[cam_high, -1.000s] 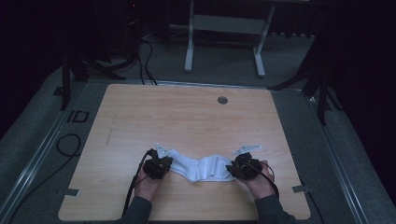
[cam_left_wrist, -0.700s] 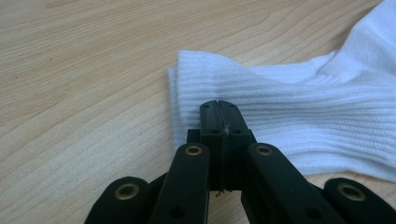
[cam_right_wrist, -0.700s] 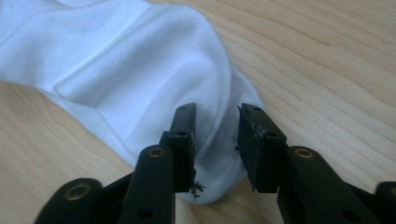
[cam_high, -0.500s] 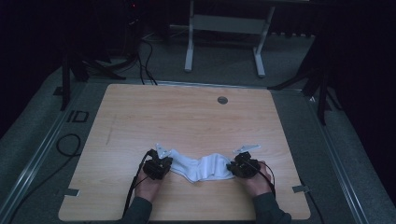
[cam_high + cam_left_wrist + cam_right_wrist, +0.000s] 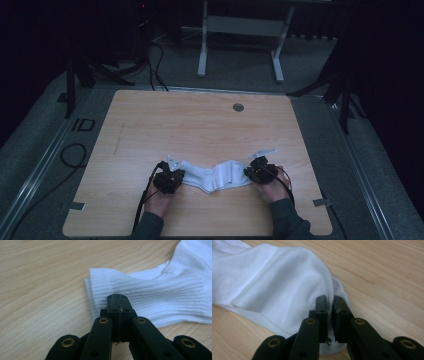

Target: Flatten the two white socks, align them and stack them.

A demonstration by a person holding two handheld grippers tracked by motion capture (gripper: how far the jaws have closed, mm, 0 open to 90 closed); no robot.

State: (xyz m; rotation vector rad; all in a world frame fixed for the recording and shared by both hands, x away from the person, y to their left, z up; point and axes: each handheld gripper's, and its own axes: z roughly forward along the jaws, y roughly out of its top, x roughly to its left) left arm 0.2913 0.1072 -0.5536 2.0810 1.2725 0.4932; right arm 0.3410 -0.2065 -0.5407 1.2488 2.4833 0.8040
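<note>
Left gripper view: left gripper (image 5: 117,298) jaws pressed together, pinching ribbed cuff edge of white sock (image 5: 160,297); sock spread beyond and to right of jaw tips, flat on wooden table (image 5: 45,277). Right gripper view: right gripper (image 5: 330,302) jaws had just been closing, thin gap left, toe end of sock (image 5: 274,287) caught between them; rest of sock lay ahead and left of tips. High view: sock (image 5: 216,176) stretched between left gripper (image 5: 170,179) and right gripper (image 5: 256,172); round grommet (image 5: 238,107) far beyond, well apart.

Tongs (image 5: 330,302) closing on white sock (image 5: 274,290), seemingly pinching it.
</note>
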